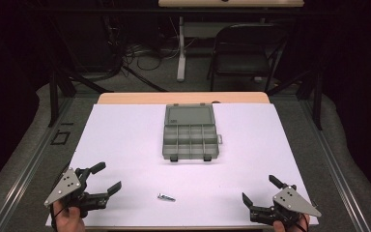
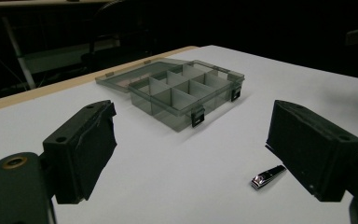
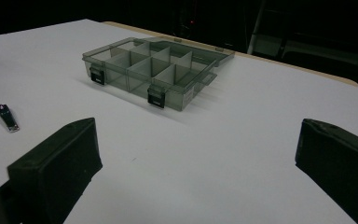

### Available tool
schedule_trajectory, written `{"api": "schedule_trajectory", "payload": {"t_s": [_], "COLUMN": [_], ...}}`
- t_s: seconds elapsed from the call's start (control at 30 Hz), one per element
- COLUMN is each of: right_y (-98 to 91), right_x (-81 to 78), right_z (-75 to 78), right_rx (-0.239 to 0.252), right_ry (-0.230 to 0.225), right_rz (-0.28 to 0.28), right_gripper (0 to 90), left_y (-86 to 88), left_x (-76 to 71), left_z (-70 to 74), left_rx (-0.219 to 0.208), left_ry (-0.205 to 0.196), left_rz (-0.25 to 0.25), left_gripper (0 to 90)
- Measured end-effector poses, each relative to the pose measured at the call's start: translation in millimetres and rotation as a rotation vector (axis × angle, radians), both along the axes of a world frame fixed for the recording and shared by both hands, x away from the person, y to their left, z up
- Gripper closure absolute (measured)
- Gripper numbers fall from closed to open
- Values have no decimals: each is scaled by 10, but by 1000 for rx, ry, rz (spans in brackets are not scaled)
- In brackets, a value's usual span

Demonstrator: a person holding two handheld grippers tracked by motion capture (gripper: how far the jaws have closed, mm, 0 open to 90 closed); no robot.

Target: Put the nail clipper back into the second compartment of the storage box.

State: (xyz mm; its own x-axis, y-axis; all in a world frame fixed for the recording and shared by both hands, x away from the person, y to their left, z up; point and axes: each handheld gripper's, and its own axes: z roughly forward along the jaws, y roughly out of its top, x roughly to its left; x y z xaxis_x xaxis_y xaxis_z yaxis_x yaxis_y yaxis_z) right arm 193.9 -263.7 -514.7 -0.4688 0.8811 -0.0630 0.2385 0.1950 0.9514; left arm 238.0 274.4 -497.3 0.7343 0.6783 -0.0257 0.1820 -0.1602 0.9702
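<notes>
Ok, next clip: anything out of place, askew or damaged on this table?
Nothing stands out. The compartment box sits square on the white sheet, lid open and flat behind it, compartments empty. The nail clipper lies apart near the front edge. The left gripper and right gripper are open, holding nothing.

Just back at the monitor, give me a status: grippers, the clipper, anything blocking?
Left gripper open, empty. Right gripper open, empty. Nail clipper flat on the white table, between them, untouched. Organizer box open beyond; path clear.
</notes>
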Motion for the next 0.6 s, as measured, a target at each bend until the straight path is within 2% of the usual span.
{"api": "schedule_trajectory", "payload": {"t_s": [0.1,0.13,0.17,0.53,0.6], "right_y": [-11,-17,-9,5,10], "right_x": [3,-6,-1,-14,-13], "right_z": [-21,-19,-24,-12,-9], "right_rx": [3,-5,3,-3,-4], "right_ry": [-1,11,-4,-3,0], "right_rz": [3,9,11,28,31], "right_gripper": [0,0,0,0,0], "left_y": [1,-4,-5,-6,-5], "left_x": [9,19,20,8,3], "left_z": [3,-4,-5,2,7], "left_rx": [-5,-7,-6,0,-14], "left_ry": [2,3,3,10,19], "left_rz": [5,0,-1,-5,-11], "left_gripper": [151,151,151,151,151]}}
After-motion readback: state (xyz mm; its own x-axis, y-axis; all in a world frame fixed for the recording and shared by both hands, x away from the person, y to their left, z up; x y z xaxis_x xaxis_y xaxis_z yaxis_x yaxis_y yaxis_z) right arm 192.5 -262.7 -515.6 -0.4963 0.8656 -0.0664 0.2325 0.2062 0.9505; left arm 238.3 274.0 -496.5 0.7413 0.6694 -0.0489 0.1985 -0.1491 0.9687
